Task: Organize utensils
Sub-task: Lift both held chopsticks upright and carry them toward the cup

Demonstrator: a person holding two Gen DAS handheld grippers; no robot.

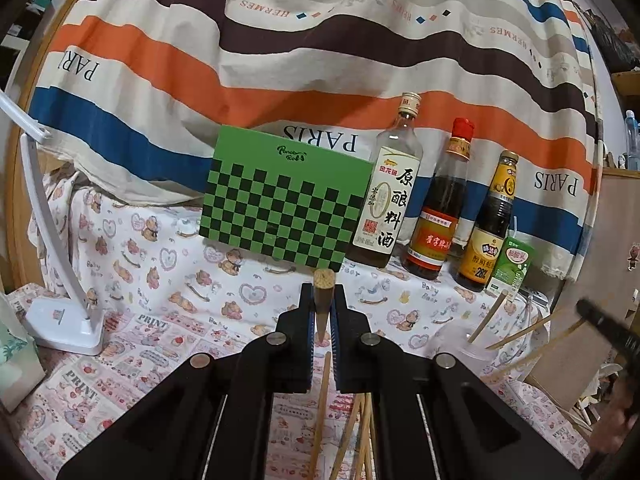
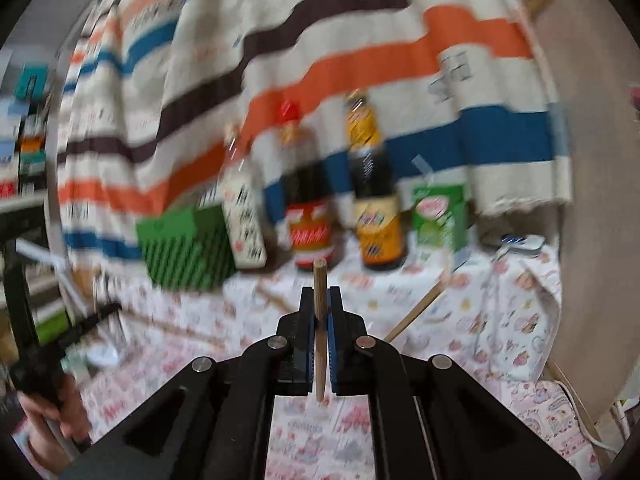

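My left gripper [image 1: 322, 300] is shut on a wooden chopstick [image 1: 322, 286] that points forward, its butt end toward the camera. Several loose chopsticks [image 1: 362, 436] lie on the cloth below it. A clear plastic cup [image 1: 466, 354] at the right holds several chopsticks [image 1: 490, 316]. My right gripper [image 2: 320, 304] is shut on another wooden chopstick [image 2: 319, 292], held upright between the pads above the table. The right wrist view is motion-blurred; a chopstick [image 2: 416, 308] lies on the cloth ahead of it.
A green checkered box [image 1: 280, 204], three sauce bottles [image 1: 436, 200] and a green drink carton [image 1: 510, 268] stand along the back against a striped cloth. A white lamp base [image 1: 66, 320] stands at the left. The table edge drops off at the right.
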